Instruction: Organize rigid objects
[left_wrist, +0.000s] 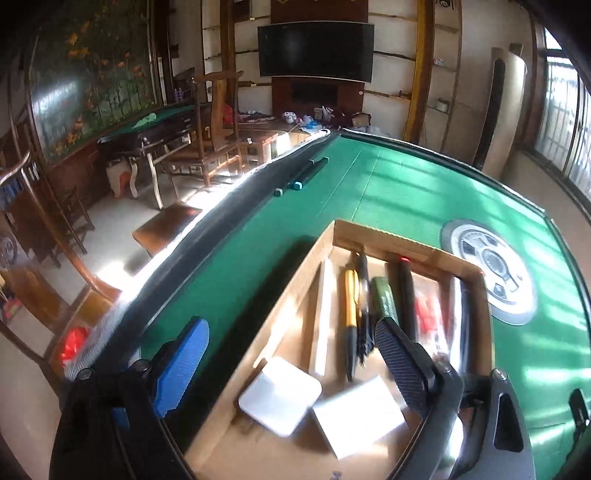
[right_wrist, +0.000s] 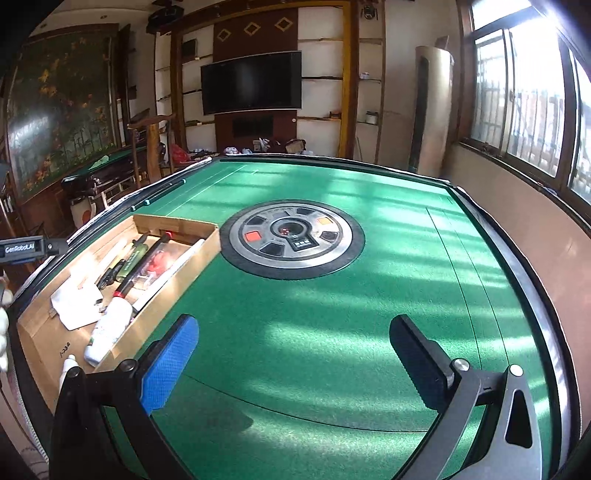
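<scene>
I hold both the left gripper (left_wrist: 291, 354) and right gripper (right_wrist: 295, 354) open and empty; most items sit in the cardboard tray (left_wrist: 391, 238), while 2 markers (left_wrist: 308, 173) remain at 11 o'clock on the desk (right_wrist: 332, 332).

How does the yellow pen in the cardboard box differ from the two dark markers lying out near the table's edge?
The yellow pen lies inside the cardboard box among other items; the two dark markers lie outside it on the green table, by its far left edge. The pen has a yellow barrel with a black tip; the markers are dark with teal ends. All are slim writing tools lying flat.
</scene>
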